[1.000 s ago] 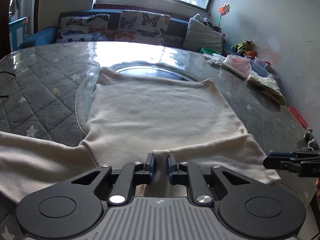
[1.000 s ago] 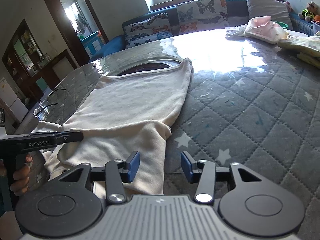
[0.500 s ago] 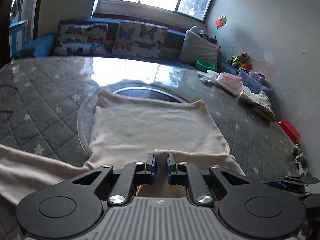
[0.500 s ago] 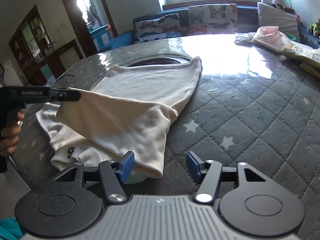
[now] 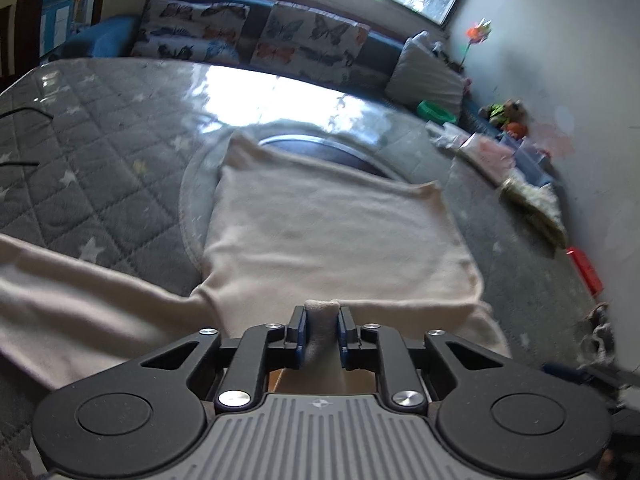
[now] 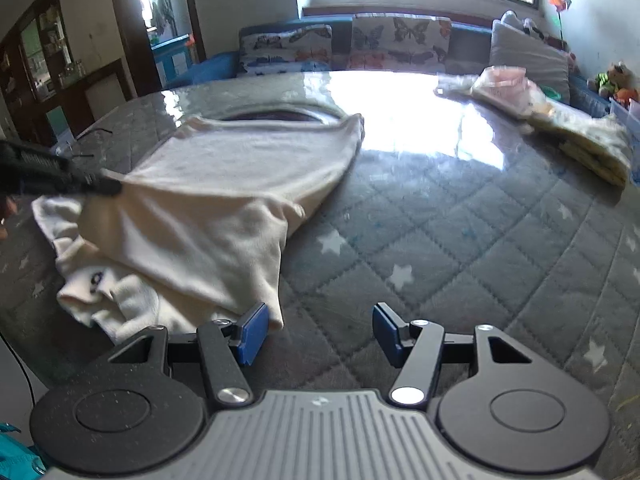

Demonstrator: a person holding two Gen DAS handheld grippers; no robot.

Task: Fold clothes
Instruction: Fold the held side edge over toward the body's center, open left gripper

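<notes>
Quilted table clear rightward; left claw loosening, still pinching shirt edge; right claw released.

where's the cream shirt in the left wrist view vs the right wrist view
Left wrist: cream shirt fills the centre, a fold of it pinched in the left gripper.
Right wrist: it lies left of centre, beside the open right gripper.
Shared landmark: butterfly cushions at the back.

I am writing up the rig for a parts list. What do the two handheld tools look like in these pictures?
Both look alike. The left tool and right tool have black linkage arms with silver pivot screws, blue finger pads, round black discs either side and a grey ribbed body bearing a small emblem. White lettering runs along the left tool's side; it is too blurred to read.
</notes>
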